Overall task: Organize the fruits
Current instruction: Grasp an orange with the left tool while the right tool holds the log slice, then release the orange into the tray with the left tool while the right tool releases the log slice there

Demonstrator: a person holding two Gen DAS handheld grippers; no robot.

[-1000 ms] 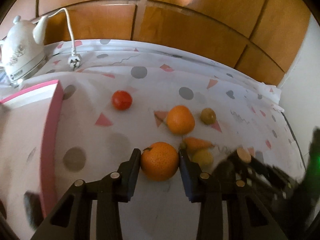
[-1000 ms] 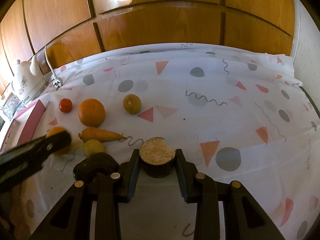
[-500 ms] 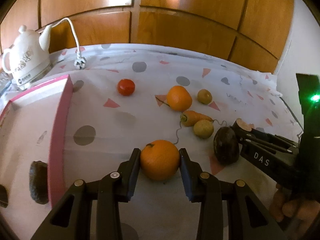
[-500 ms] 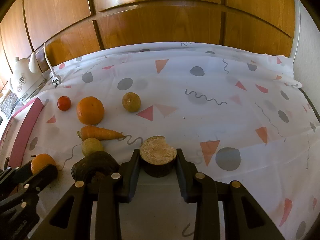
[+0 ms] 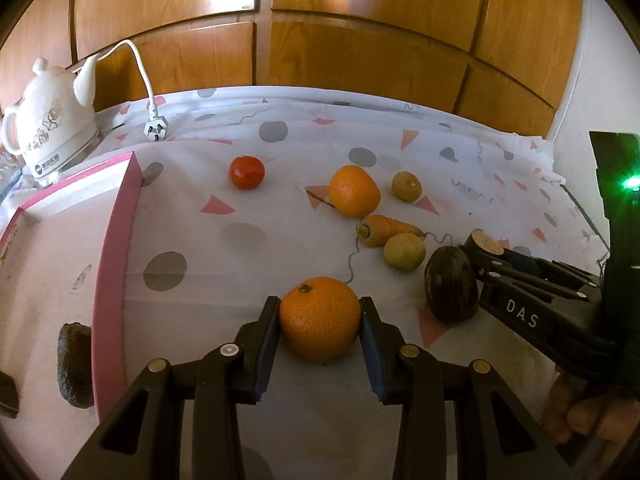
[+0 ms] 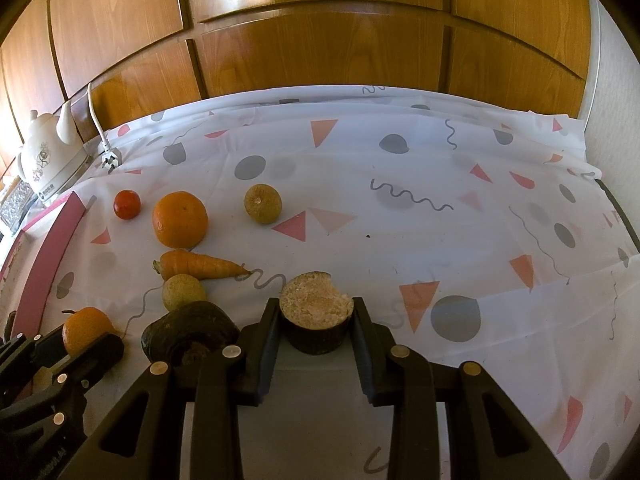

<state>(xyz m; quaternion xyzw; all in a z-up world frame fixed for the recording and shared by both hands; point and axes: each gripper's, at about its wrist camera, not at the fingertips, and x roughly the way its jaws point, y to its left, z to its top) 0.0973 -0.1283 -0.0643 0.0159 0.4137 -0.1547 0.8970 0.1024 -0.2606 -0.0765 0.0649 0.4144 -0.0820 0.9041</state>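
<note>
My left gripper (image 5: 320, 320) is shut on an orange (image 5: 319, 318), held just above the tablecloth right of the pink-rimmed box (image 5: 114, 248). My right gripper (image 6: 316, 320) is shut on a dark cut fruit piece with a pale cut face (image 6: 316, 312). A dark avocado (image 6: 188, 332) lies just left of it. On the cloth lie a second orange (image 5: 354, 190), a carrot (image 5: 388, 230), a tomato (image 5: 247, 172) and two yellow-green fruits (image 5: 404, 251) (image 5: 406, 186). Another avocado (image 5: 74, 364) lies in the box.
A white kettle (image 5: 48, 132) with its cord and plug (image 5: 156, 131) stands at the back left. Wooden panels (image 6: 320, 40) close the back. The right part of the patterned tablecloth (image 6: 480, 220) is bare.
My left gripper has drawn back toward me with the orange, away from the other fruit and nearer the box. The right gripper has barely moved.
</note>
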